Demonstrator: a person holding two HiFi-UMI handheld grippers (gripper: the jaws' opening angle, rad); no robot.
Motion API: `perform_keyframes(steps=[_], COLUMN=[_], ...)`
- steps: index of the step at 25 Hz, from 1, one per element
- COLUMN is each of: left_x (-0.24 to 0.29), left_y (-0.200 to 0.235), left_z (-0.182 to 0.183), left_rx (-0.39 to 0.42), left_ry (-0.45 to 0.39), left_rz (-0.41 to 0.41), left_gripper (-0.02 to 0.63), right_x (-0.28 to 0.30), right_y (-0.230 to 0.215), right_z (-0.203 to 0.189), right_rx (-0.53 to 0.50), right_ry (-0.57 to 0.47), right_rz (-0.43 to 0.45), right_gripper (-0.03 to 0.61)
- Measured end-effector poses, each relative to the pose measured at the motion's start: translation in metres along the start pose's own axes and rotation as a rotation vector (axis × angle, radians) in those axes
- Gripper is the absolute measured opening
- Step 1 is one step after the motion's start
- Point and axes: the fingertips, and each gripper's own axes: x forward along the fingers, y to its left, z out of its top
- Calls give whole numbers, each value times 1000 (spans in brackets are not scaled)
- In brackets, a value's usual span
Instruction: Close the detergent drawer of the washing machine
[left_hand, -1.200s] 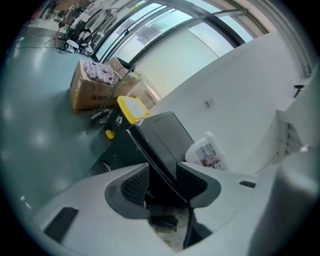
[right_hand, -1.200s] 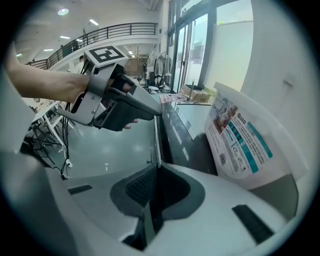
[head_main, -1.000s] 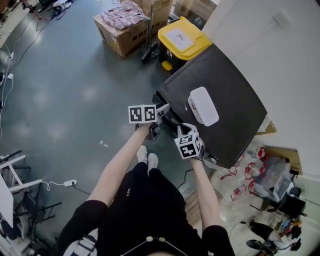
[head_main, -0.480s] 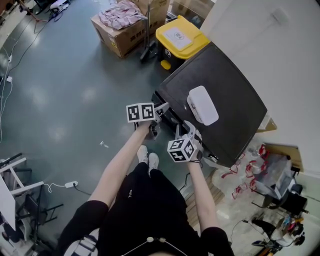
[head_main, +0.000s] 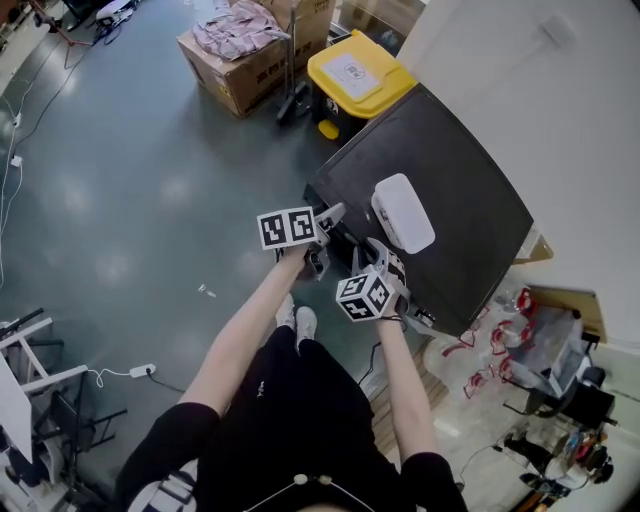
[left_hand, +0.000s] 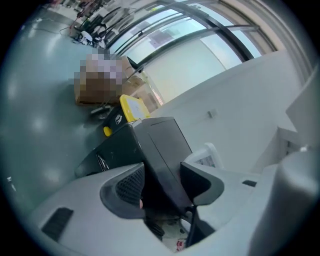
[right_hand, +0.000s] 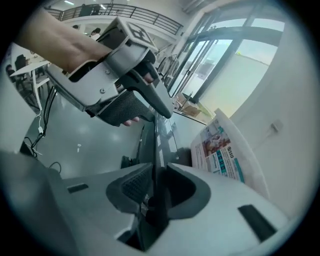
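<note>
- Washing machine (head_main: 455, 215): dark, set against a white wall, seen from steeply above in the head view.
- White box (head_main: 403, 212) flat on its lid near the front edge; printed label visible in the right gripper view.
- Detergent drawer (head_main: 340, 238): at the machine's upper front corner, right where both grippers meet. Only a dark piece shows there; pushed in flush or standing out, cannot tell.
- Left gripper (left_hand: 162, 187): jaws wide apart, just opened further. Nothing pinched. Machine's near corner (left_hand: 160, 150) lined up in the gap, pads clear of it.
- Right gripper (right_hand: 159, 192): jaws just been opening, now parted. Thin dark edge of the machine front (right_hand: 159, 150) running up between them, both pads close beside it, no clamp visible.
- In the head view, left gripper (head_main: 325, 238) just beside the right gripper (head_main: 383, 258), both at the front edge, pointing at the machine.
- Left gripper (right_hand: 150, 107) also across the top of the right gripper view, a hand (right_hand: 65, 40) around its handle.
- Yellow-lidded bin (head_main: 360, 72) just beyond the machine's far side; cardboard box (head_main: 250, 65) of clothes next to it on the grey floor (head_main: 130, 180).
</note>
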Motion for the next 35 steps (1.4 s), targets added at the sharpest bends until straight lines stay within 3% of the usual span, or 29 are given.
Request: perform_keyframes(steps=[2,4,7,9,11,14,16,18,20,26,35], left_x=[-4,-19,-54,-86,-120,-166,-192,-213,-227,-248,-261], left_y=[-2,-11,-42,-75,-110,-157,-182,-197,-203,-210,-224], left_z=[-3,-3,-3,-4,-6,-6,-6,-7,-10,-20,-31], left_rx=[26,46,184,360,604,986,1115,1141,1109,1029,1067], left_ry=[4,-6,-44,-70,-121,-245,-313,-349,-357,-373,-417], left_rz=[-47,-126,-271,-365,-396,-332,-279,-244,-212,-162,-147], left_gripper=[225,221,135,104,83,38,23,18,11,6,6], right_x=[-4,-18,-58,-94,-134,-193,-228,-254,-268,-285,-296], right_y=[1,1,-13,-23,-34,-47,-48,-46,-44,-51,-50], right_z=[0,8,26,43,66,98,114,124,126,119,116], right_rx=[1,36,232,355,436,483,448,405,394,520,514], right_ry=[-29,-109,-294,-428,-570,-741,-839,-879,-882,-910,-887], right_rz=[12,12,28,50,67,62,22,-29,-51,-75,-73], right_gripper=[94,50,55,40,31,11,5,5,5,3,3])
